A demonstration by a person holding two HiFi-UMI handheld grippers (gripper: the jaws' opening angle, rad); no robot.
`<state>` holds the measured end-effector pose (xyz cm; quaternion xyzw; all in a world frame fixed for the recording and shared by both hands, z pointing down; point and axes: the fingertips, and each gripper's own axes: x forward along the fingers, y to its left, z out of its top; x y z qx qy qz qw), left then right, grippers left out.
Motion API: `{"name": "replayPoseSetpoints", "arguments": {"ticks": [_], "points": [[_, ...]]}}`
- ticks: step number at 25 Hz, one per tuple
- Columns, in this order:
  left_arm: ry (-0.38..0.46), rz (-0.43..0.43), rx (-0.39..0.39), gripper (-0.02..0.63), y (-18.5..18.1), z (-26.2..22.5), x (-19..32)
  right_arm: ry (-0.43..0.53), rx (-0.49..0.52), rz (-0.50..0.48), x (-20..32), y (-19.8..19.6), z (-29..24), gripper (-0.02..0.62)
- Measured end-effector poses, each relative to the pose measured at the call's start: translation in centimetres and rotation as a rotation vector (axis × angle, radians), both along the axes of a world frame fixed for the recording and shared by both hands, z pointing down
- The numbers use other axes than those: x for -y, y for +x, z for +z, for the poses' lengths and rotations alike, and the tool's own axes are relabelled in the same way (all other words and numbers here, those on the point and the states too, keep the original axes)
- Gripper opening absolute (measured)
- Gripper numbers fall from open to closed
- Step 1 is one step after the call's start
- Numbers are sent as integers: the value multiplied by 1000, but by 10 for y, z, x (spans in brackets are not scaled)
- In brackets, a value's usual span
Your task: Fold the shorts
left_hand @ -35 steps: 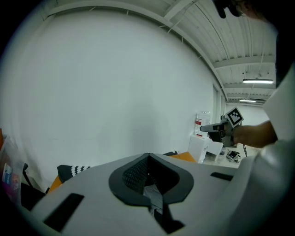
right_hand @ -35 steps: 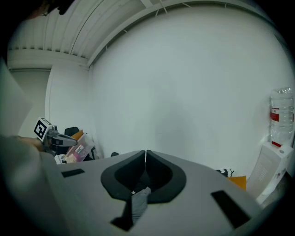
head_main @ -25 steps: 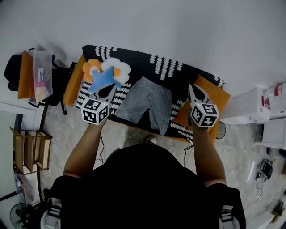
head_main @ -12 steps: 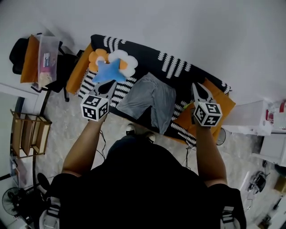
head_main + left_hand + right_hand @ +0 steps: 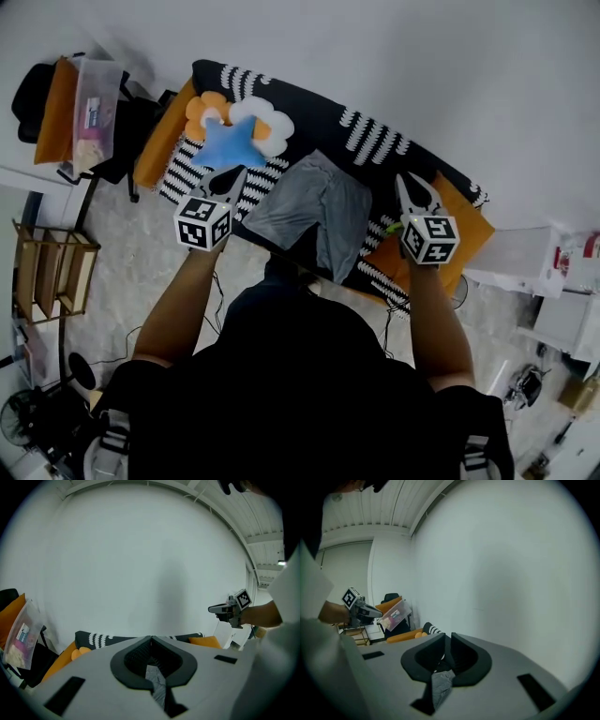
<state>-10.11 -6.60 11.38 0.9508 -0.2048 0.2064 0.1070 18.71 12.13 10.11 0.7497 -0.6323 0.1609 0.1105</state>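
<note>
**Shorts lying flat on the table, both grippers hovering off to the sides**

So the grey shorts are spread out near the front edge of the table, on a black cover with white stripe patterns. The waistband end points toward the wall and the two legs toward the person. Neither gripper is touching them.

The left gripper hangs over the table just left of the shorts. Its jaws are pressed together at the tips with nothing pinched. The bit of grey showing in the left gripper view is only the shorts on the table, seen through the gap behind the tips.

The right gripper is off to the right of the shorts, over the striped cover next to an orange cushion. Its jaws are a narrow crack apart and opening, with nothing between them.

Other stuff: a blue star-shaped cushion sits just beyond the left gripper, overlapping a white and orange flower-shaped one. A clear plastic bag sits on a chair further left.
</note>
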Motion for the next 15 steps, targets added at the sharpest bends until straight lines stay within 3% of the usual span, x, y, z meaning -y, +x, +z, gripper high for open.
{"name": "replayPoseSetpoints", "arguments": {"ticks": [8,15], "points": [[-73,-14,17,35,7,44,56,-126,-33,-86,67,-2,58,57],[-156,-52,57,67,-9,93,94,-232,-75,-203,125,-8,109,80]]}}
